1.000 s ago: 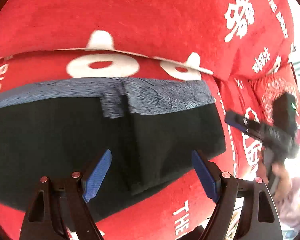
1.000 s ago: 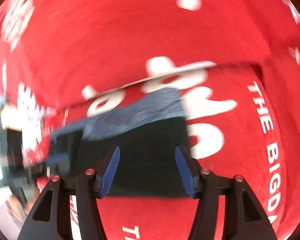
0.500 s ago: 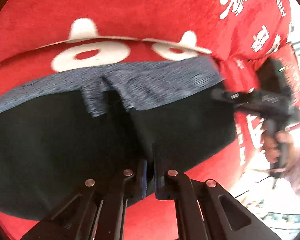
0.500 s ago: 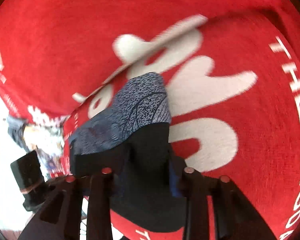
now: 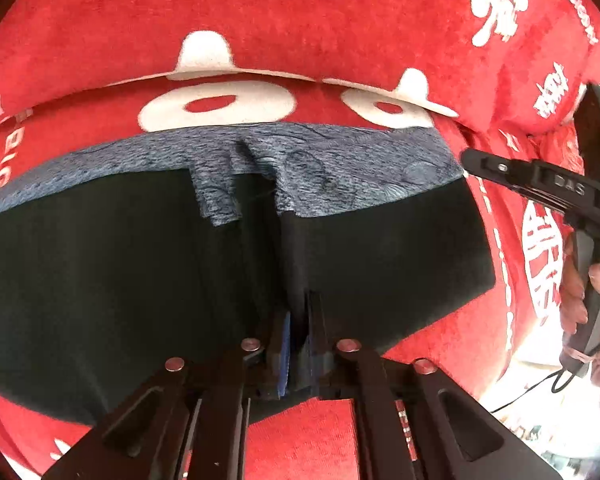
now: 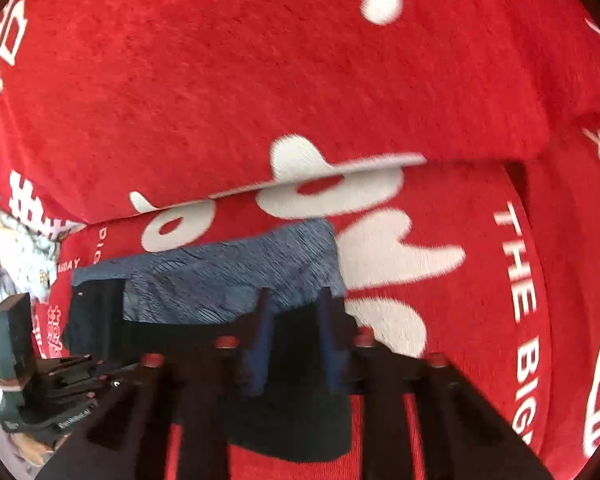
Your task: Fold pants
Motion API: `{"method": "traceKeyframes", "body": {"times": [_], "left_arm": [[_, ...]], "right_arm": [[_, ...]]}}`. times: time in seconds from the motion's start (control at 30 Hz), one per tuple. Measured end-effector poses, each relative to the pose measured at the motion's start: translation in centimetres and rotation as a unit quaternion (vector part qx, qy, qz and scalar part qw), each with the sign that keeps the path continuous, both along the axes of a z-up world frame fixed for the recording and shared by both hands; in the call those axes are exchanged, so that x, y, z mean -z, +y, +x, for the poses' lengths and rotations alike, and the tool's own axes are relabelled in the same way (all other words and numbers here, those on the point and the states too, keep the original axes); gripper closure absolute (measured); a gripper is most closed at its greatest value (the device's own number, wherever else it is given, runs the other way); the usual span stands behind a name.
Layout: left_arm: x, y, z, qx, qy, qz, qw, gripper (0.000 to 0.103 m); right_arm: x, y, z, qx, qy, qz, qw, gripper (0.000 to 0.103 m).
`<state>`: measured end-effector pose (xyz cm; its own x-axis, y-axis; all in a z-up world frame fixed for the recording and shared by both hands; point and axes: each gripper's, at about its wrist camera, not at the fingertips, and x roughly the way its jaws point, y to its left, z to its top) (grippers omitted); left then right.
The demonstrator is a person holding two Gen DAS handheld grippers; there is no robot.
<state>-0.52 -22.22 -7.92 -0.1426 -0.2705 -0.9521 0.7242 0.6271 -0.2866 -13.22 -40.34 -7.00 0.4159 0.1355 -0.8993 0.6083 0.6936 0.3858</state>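
Both claws have dropped onto the pants since a second ago, jaws wide then, pinched now. Red blanket point(image 5: 340, 20) with white lettering fills the scene, and black pants point(image 5: 120, 280) with a grey waistband lie flat across it. Left claw point(image 5: 296, 344) is easing open, near hem between its pads. Right claw point(image 6: 296, 336) is closing on the pants' right end.

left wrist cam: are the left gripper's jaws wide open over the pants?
No: the left gripper has its blue pads nearly together, pinching a ridge of the black pants.
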Motion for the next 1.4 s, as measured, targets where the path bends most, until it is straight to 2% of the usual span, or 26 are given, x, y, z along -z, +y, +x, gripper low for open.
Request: {"method": "traceKeyframes", "body": {"times": [0.03, 0.07, 0.1, 0.17, 0.23, 0.33, 0.4, 0.5, 0.53, 0.6, 0.63, 0.67, 0.7, 0.73, 0.87, 0.93, 1.0, 1.07, 1.13, 1.17, 1.23, 1.4], "left_arm": [[-0.3, 0.2, 0.0, -0.011, -0.016, 0.008, 0.9998, 0.059], [-0.6, 0.5, 0.1, -0.021, -0.029, 0.008, 0.9993, 0.036], [-1.0, 1.0, 0.2, -0.033, -0.042, 0.004, 0.9986, 0.03], [-1.6, 1.9, 0.6, -0.047, -0.049, 0.003, 0.9977, 0.03], [-1.7, 3.0, 1.0, -0.061, -0.061, 0.016, 0.9962, 0.03], [-1.6, 4.5, 1.6, -0.078, -0.069, 0.035, 0.9939, 0.03], [-1.6, 5.5, 2.1, -0.093, -0.076, 0.048, 0.9916, 0.03], [-1.2, 6.5, 2.3, -0.108, -0.085, 0.065, 0.9884, 0.03], [-1.0, 6.9, 2.4, -0.113, -0.087, 0.07, 0.9873, 0.03], [-0.6, 7.5, 2.4, -0.12, -0.091, 0.084, 0.985, 0.03], [-0.4, 7.9, 2.4, -0.124, -0.091, 0.093, 0.9837, 0.03], [0.0, 7.9, 2.3, -0.127, -0.091, 0.1, 0.9826, 0.03], [0.1, 8.4, 2.3, -0.131, -0.089, 0.103, 0.9819, 0.03], [0.1, 8.9, 2.3, -0.134, -0.09, 0.104, 0.9814, 0.03], [-0.4, 10.7, 2.0, -0.136, -0.094, 0.11, 0.9802, 0.03], [-0.6, 11.3, 1.9, -0.138, -0.09, 0.111, 0.98, 0.03], [-0.6, 11.5, 1.7, -0.139, -0.089, 0.114, 0.9798, 0.03], [-0.4, 11.5, 1.4, -0.137, -0.088, 0.122, 0.979, 0.03], [-0.4, 11.4, 1.1, -0.135, -0.09, 0.129, 0.9782, 0.03], [-0.5, 11.3, 0.9, -0.133, -0.091, 0.131, 0.9782, 0.03], [-0.7, 11.4, 0.6, -0.129, -0.097, 0.13, 0.9783, 0.03], [-0.7, 11.5, 0.1, -0.118, -0.093, 0.143, 0.9782, 0.03]], "right_arm": [[0.6, 0.0, 0.9, -0.007, 0.006, 0.0, 1.0, 0.082], [1.5, -0.1, 2.0, -0.013, 0.012, 0.002, 1.0, 0.082], [2.8, -0.1, 2.8, -0.014, 0.021, 0.007, 1.0, 0.082], [4.5, -0.5, 3.7, -0.005, 0.035, 0.018, 0.999, 0.082], [4.1, -0.2, 4.7, 0.001, 0.021, 0.027, 0.999, 0.078], [3.0, 2.3, 6.1, -0.04, -0.02, 0.095, 0.995, 0.078], [1.8, 4.9, 7.1, -0.07, -0.039, 0.108, 0.991, 0.078], [1.4, 8.0, 8.6, -0.086, -0.062, 0.142, 0.984, 0.078], [2.1, 9.4, 9.9, -0.092, -0.058, 0.146, 0.983, 0.078], [4.2, 11.7, 11.5, -0.099, -0.023, 0.155, 0.983, 0.078], [4.8, 12.1, 11.8, -0.094, -0.022, 0.163, 0.982, 0.078], [5.2, 12.4, 12.2, -0.083, -0.041, 0.187, 0.978, 0.078], [6.0, 12.9, 12.5, -0.081, -0.036, 0.231, 0.969, 0.078], [5.9, 13.8, 12.2, -0.084, -0.027, 0.243, 0.966, 0.078], [1.5, 15.6, 9.8, -0.132, -0.041, 0.145, 0.98, 0.078], [-0.3, 15.3, 8.1, -0.124, -0.042, 0.098, 0.987, 0.078], [-0.8, 14.9, 7.0, -0.111, -0.032, 0.073, 0.991, 0.078], [0.0, 14.3, 6.8, -0.102, -0.012, 0.082, 0.991, 0.078], [2.7, 15.2, 7.2, -0.097, 0.033, 0.114, 0.988, 0.078], [3.3, 15.6, 6.7, -0.087, 0.033, 0.111, 0.989, 0.078], [2.6, 16.0, 6.4, -0.087, 0.022, 0.099, 0.991, 0.078], [1.4, 16.8, 5.7, -0.1, 0.024, 0.115, 0.988, 0.077]]}}
